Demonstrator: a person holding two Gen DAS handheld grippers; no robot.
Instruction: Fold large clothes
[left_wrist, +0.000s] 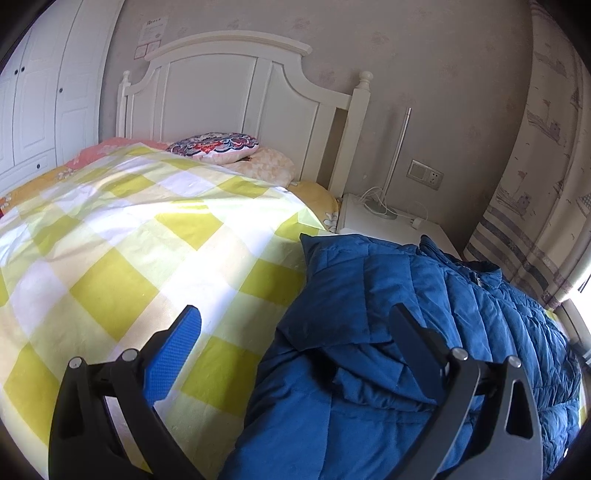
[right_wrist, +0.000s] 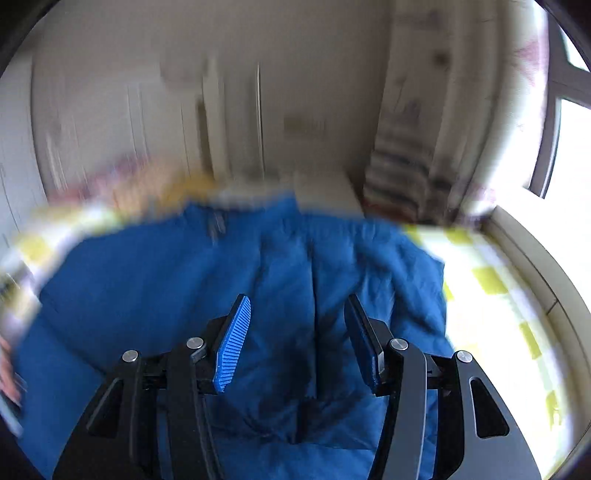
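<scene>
1. Blue quilted jacket (left_wrist: 424, 332) spread on the bed (left_wrist: 129, 240), over the yellow-and-white checked cover, at the side nearest the bedside cabinet (left_wrist: 373, 218) and the curtain (left_wrist: 535, 184).
2. Long axis of jacket: roughly from collar and zip (left_wrist: 480, 277) at the headboard (left_wrist: 229, 99) end down toward the camera; one sleeve or front panel already lying folded across the body, judging by the raised flap at centre.
3. Left tongs (left_wrist: 295, 332): spread wide, empty. Straddling the jacket's edge, with blue-padded finger (left_wrist: 173, 354) above bare cover and the other finger above the padded fabric. Whether hovering or touching: cannot be told.
4. Right tongs (right_wrist: 299, 332): moderately open, empty, directly above the middle of the jacket (right_wrist: 184, 295), pointing along its length toward the far hem or collar. Strong motion blur in the right wrist view, so finer detail is lost.
5. Governing relation: jacket lying ahead of and beneath both tongs, right tongs centred over it, left tongs at its left border. Right side therefore judged nearer to the bulk, left nearer to a graspable edge.
6. Pose: both pitched forward and downward toward the bed, fingers roughly level.
7. Probable next need: closing on an edge or hem before lifting it across.
</scene>
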